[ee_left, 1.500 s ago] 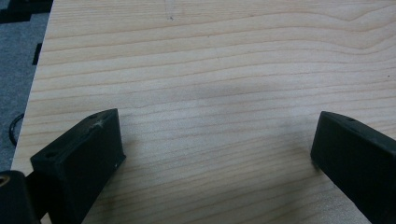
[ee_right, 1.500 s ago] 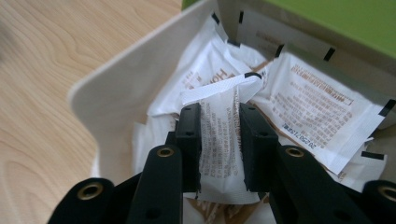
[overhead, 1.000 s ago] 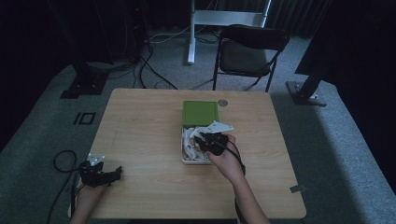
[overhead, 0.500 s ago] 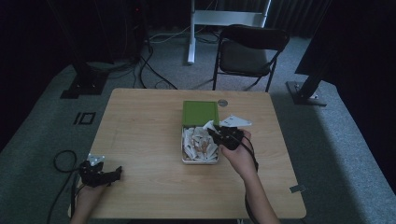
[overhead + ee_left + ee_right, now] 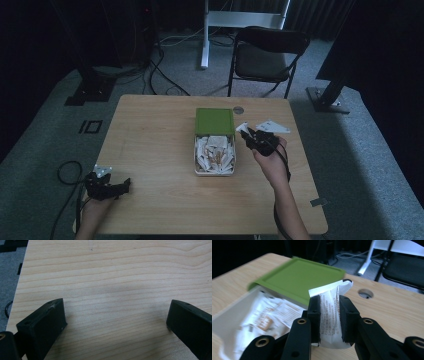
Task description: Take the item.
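On the wooden desk (image 5: 150,130) sits a shallow white tin (image 5: 214,171) full of small paper sachets (image 5: 215,152), its green lid (image 5: 214,121) lying just behind it and overlapping its far edge. The right tool (image 5: 248,134) hangs just to the right of the tin, above the desk, with its jaws pressed on a single white sachet (image 5: 331,312); in the right gripper view the packet stands upright between the two black pads (printed text on its face, too fine to read) and its crimped top edge rises above them, folded over. The person's right hand (image 5: 270,162) holds that tool from behind, the forearm coming in from the near edge. A flat white piece (image 5: 272,126) lies on the desk just beyond the right tool. A round cable hole (image 5: 238,109) is set in the desk near the lid's far right corner. The left tool (image 5: 122,185) rests at the near left corner of the desk in the person's left hand (image 5: 92,212), well apart from the tin; in the left gripper view its jaws stand wide apart over bare wood with nothing between them. A black folding chair (image 5: 267,55) stands on the grey carpet beyond the desk.
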{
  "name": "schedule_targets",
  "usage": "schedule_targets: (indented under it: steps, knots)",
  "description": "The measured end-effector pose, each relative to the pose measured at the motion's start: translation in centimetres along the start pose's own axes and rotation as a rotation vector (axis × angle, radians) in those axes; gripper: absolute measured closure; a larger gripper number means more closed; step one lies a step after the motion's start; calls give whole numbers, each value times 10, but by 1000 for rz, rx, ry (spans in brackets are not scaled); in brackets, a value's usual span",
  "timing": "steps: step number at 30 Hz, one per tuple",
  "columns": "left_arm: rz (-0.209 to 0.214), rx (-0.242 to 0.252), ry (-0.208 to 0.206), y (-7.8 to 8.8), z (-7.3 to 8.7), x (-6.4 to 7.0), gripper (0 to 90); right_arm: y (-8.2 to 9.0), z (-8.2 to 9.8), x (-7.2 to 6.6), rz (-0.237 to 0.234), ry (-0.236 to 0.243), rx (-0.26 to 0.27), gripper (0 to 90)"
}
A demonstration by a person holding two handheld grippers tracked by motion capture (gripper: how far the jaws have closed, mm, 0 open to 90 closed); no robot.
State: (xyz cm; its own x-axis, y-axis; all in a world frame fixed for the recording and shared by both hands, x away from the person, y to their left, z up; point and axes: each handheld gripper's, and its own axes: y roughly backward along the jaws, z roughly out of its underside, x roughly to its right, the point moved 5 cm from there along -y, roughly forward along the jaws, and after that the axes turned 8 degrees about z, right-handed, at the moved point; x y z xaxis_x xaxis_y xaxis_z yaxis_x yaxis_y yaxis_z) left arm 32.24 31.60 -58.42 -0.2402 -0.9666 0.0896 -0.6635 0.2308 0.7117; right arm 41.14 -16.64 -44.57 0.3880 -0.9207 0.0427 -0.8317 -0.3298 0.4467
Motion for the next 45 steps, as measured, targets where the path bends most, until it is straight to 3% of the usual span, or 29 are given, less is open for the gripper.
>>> schedule_targets:
  steps: [5, 17, 23, 28, 32, 40, 45]
  knots:
    - [0, -1, -1, 0, 0, 0, 31, -6, 11, 15, 35, -25, -6, 740]
    - [0, -1, -1, 0, 0, 0, 31, -30, 52, 67, 156, -156, -68, 739]
    - [0, -1, 0, 0, 0, 0, 31, -42, 66, 85, 213, -181, -78, 738]
    - [0, -1, 0, 0, 0, 0, 31, -54, 76, 95, 218, -205, -94, 738]
    - [0, -1, 0, 0, 0, 0, 31, -65, 85, 105, 249, -229, -118, 737]
    - [0, -1, 0, 0, 0, 0, 31, -81, 96, 116, 293, -223, -179, 736]
    - [0, -1, -1, 0, 0, 0, 31, -91, 102, 118, 291, -233, -205, 735]
